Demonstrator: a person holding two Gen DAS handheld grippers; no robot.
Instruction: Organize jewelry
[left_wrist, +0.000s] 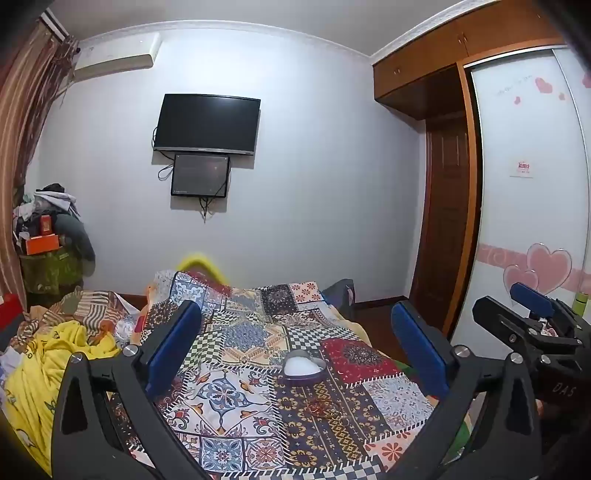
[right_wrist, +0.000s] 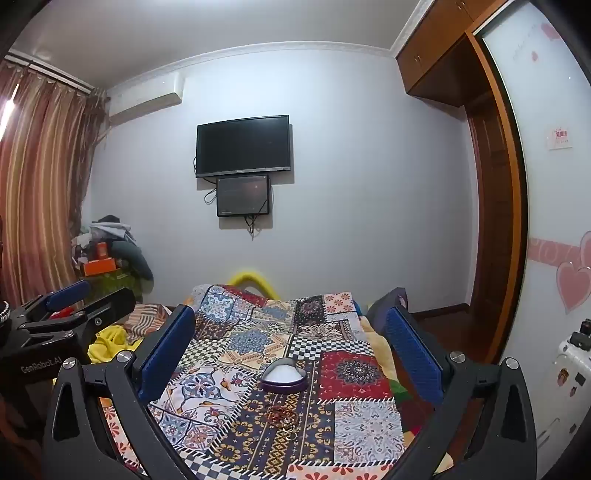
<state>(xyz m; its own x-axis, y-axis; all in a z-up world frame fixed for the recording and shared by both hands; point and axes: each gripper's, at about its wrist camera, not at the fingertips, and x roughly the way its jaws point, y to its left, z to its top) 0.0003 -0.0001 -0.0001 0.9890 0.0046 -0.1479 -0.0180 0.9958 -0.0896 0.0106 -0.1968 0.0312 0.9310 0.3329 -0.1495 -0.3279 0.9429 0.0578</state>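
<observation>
A purple heart-shaped jewelry box (left_wrist: 304, 368) with a white lining sits open on the patchwork bedspread (left_wrist: 236, 391); it also shows in the right wrist view (right_wrist: 283, 377). Thin bracelets and rings (left_wrist: 325, 408) lie on the cloth just in front of the box, also in the right wrist view (right_wrist: 282, 415). My left gripper (left_wrist: 301, 350) is open and empty, held above the bed, short of the jewelry. My right gripper (right_wrist: 295, 350) is open and empty, likewise above the bed. Each gripper shows at the edge of the other's view.
A yellow blanket (left_wrist: 55, 354) and striped bedding lie at the left of the bed. A pile of clothes and boxes (left_wrist: 48, 236) stands in the left corner. A TV (left_wrist: 207, 123) hangs on the far wall. A wardrobe with heart stickers (left_wrist: 532, 206) stands on the right.
</observation>
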